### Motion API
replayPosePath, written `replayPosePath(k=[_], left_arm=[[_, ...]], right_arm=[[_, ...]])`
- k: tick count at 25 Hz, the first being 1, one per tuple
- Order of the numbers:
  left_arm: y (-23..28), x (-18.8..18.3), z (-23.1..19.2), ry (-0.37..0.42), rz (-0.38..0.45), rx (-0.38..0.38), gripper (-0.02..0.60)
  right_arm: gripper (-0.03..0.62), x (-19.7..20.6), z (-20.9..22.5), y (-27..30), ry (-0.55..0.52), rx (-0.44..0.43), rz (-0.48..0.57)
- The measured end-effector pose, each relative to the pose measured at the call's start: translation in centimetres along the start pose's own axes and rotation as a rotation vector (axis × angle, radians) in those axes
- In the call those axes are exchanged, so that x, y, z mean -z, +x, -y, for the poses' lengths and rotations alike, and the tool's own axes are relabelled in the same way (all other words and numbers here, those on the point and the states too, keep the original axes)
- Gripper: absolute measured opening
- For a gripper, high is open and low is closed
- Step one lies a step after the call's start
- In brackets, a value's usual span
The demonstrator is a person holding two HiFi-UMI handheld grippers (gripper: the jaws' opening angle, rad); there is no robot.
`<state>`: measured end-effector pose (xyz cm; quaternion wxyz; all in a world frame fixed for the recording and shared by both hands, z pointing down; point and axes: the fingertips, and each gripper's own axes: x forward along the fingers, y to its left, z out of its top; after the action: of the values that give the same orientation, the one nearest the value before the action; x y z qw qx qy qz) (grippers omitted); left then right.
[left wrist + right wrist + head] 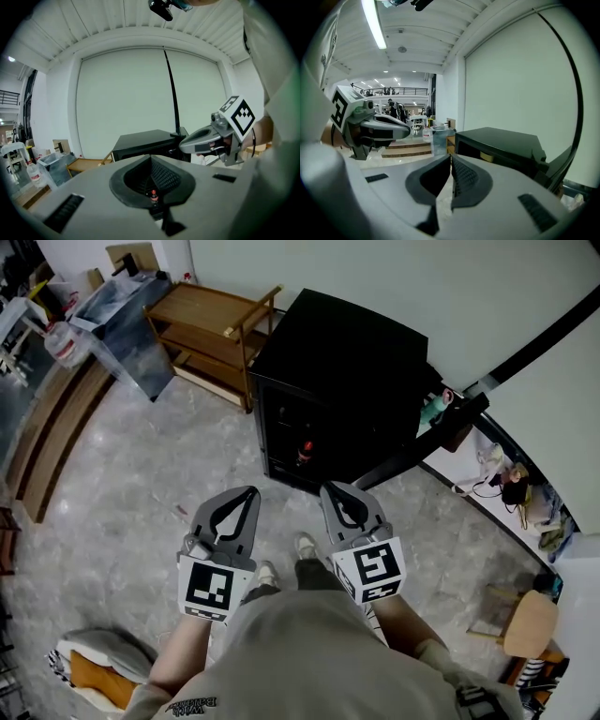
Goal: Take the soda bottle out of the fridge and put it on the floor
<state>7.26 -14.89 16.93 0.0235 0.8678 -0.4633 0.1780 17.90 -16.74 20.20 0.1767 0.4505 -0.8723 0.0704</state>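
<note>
While their jaws are pressed together on nothing, the left gripper point(251, 491) and right gripper point(331, 487) point at the black fridge point(347, 343), still short of it. Behind its dark front the soda bottle point(305, 453) stands upright. It is likely rigid, smooth and fairly heavy, best pinched round the body below its red cap. Bare floor point(141, 465) lies open ahead, while a wooden rack point(202, 329) crowds the fridge's left side.

fridge point(347, 371): black, at 12 o'clock
bottle point(305, 452): dark, red cap
left gripper point(251, 491): grey, black pads, black-and-white square markers
right gripper point(330, 487): grey, black-and-white square markers
floor point(141, 474): grey, marbled
shelf point(211, 329): brown wood, at 11 o'clock
</note>
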Motion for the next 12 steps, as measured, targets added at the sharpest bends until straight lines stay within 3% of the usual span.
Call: replayPosePath(k=[5,8,12], left_arm=[[3.5,0.5,-0.7,-0.055,-0.016,-0.039,0.006],[5.6,0.9,-1.4,-0.060,-0.022,-0.071,0.006],[8.1,2.8,-2.5,-0.088,-0.053,-0.086,0.006]], right_arm=[[0.003,1.9,2.5,3.8,0.010,-0.043,-0.045],[0.063,3.5,3.5,6.4,0.030,-0.086,-0.083],[0.084,6.0,4.3,10.0,0.042,-0.130,-0.130]])
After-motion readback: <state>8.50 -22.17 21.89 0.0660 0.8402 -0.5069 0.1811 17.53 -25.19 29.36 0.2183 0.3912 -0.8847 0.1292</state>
